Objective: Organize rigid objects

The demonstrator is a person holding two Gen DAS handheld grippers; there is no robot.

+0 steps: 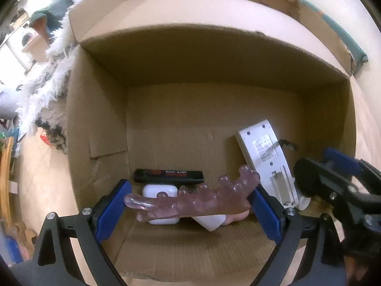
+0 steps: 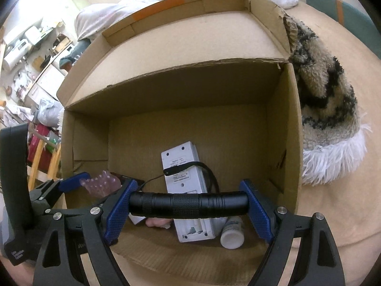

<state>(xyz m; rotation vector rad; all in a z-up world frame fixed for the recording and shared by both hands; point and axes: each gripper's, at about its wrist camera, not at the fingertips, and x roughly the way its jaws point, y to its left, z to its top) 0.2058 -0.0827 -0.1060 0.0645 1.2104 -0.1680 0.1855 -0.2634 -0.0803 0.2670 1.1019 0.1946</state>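
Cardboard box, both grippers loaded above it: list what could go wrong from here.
1. The right gripper holds the black flashlight by its ends only; it may slip and roll.
2. The pink knobbed massager, across the left gripper, could drop onto the white case.
3. The grippers are close together over the cardboard box and may collide.

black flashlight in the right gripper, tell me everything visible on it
The black cylindrical metal-looking flashlight lies crosswise between the right gripper's blue textured pads, which clamp it at its two ends. Its body shows knurled bands and ring grooves along the middle, and smoother sections toward each end. A black wrist strap loops up behind it. It hangs level over the open cardboard box, above the white flat device on the box floor, apart from it.
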